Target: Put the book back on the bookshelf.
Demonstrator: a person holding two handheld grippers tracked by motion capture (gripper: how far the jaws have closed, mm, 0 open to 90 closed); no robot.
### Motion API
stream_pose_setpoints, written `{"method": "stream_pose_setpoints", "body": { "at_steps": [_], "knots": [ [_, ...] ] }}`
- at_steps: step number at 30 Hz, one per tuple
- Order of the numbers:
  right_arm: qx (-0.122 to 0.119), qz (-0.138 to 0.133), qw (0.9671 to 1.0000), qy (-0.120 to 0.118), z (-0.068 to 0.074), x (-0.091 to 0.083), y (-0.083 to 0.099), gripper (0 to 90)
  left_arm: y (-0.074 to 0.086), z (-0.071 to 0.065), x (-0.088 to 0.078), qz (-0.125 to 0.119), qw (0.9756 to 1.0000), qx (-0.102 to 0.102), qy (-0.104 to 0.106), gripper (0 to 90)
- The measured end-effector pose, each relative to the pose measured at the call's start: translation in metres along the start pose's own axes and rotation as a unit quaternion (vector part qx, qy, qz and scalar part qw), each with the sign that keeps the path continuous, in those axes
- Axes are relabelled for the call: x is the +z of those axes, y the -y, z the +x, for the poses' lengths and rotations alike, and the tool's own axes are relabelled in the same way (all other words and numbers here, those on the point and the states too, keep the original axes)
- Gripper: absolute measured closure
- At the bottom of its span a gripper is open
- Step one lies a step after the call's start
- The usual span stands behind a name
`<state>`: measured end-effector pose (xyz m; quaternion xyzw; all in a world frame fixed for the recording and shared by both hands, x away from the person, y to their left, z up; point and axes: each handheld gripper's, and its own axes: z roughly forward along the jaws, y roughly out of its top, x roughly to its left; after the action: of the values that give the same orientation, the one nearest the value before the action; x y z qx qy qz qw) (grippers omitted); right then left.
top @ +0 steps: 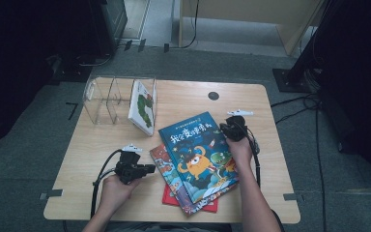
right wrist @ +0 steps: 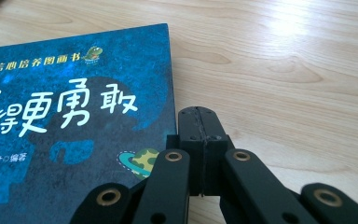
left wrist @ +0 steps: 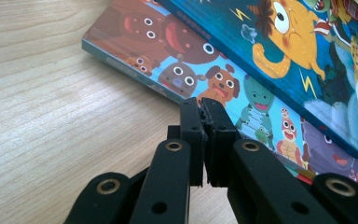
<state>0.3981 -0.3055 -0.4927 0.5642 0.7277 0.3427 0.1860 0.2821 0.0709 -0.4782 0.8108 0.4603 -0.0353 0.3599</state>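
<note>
Three picture books lie stacked at the middle of the wooden table (top: 92,159). A blue book (top: 198,154) with an orange monster is on top. Under it is a book with cartoon animals (top: 160,159), and a red one (top: 171,198) is at the bottom. My left gripper (top: 150,168) sits shut and empty on the table, just left of the stack. Its tips (left wrist: 200,106) point at the edge of the animal book (left wrist: 186,60). My right gripper (top: 229,127) is shut and empty beside the far right corner of the blue book (right wrist: 74,121), with its tips (right wrist: 199,113) over bare wood.
A clear acrylic book stand (top: 107,99) is at the far left of the table, with a white and green book (top: 142,106) leaning in it. A small black disc (top: 213,95) lies near the far edge. Cables trail from both grippers.
</note>
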Motion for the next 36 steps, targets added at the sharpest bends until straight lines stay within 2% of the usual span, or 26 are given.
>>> {"method": "stream_pose_setpoints", "body": {
  "at_steps": [6,15,19,28,34,36],
  "knots": [
    [-0.004,0.001,0.9999,-0.01,0.004,0.001,0.0,90.0,0.0,-0.001,0.002,0.001,1.0,0.002,0.001,88.5],
    [-0.028,0.004,0.999,-0.035,0.02,0.005,-0.002,90.0,0.001,-0.008,0.004,0.002,0.9999,0.01,0.006,88.5],
    [-0.037,0.006,0.9982,-0.047,0.029,0.007,-0.002,90.0,0.002,-0.014,0.007,0.003,0.9998,0.018,0.01,88.4],
    [-0.053,0.009,0.9964,-0.066,0.045,0.01,-0.003,90.0,0.005,-0.024,0.018,0.021,0.999,0.036,0.014,88.3],
    [-0.048,0.01,0.9966,-0.065,0.048,0.011,-0.003,90.0,0.006,-0.026,0.017,0.024,0.9989,0.037,0.015,88.2],
    [-0.053,0.01,0.9966,-0.063,0.049,0.011,-0.003,90.0,0.007,-0.028,0.017,0.023,0.9988,0.039,0.018,88.3]
  ]
}}
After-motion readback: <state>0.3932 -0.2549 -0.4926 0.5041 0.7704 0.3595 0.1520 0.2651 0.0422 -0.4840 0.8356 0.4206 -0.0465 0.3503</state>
